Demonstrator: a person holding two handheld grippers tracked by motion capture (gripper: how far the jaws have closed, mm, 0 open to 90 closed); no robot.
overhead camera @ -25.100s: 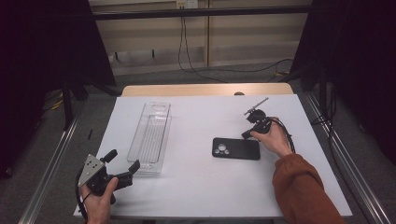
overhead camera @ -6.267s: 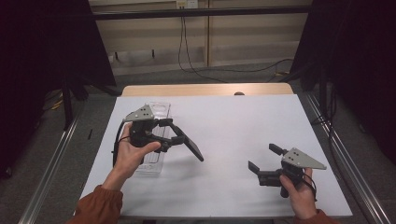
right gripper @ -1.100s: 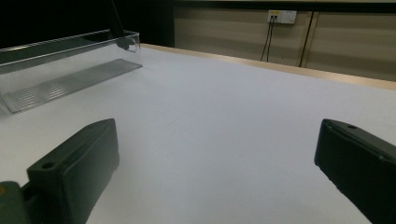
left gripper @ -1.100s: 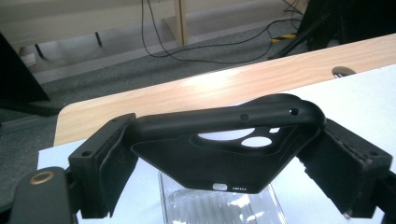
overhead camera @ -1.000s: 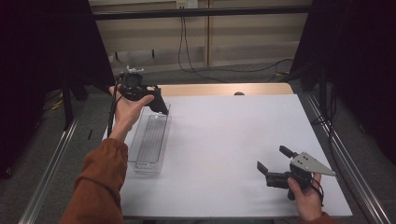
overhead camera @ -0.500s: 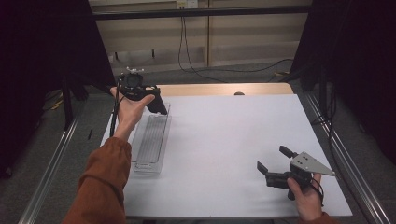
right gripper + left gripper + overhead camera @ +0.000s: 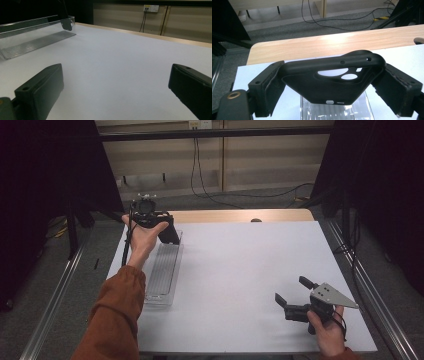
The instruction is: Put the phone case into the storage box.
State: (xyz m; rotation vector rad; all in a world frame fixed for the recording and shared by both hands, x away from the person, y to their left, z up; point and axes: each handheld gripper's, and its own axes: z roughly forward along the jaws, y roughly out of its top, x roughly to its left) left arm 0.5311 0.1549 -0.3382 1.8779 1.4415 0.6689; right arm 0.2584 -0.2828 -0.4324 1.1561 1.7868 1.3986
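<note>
Since half a second back almost nothing has shifted: the left gripper (image 7: 167, 234) sits where it was, above the far end of the tray (image 7: 165, 270), and the right gripper (image 7: 295, 295) has not budged from its spot well off to the tray's right on the near part of the table (image 7: 240, 265). Largest first: the table is a bare white sheet with a wood strip along the edge beyond the tray. The tray is a long clear plastic bin with a ribbed floor, nothing visible in it. The phone case (image 7: 332, 80) is held off the table above the tray's far end, clamped across its width between the left gripper's jaws, camera cutout visible, short end with the port slot hanging down toward the tray. Left jaws closed on it about a case-width apart, pads on both long edges. Right jaws spread wide, nothing between them, resting low on the table. Handling, my read: the case looks light, rubbery and flexible, matte so not slippery, not fragile. A hard squeeze across the width will likely bow it, so keep the grip light. Best hold is on the long side rails near the middle, away from the thin strip beside the camera cutout.
</note>
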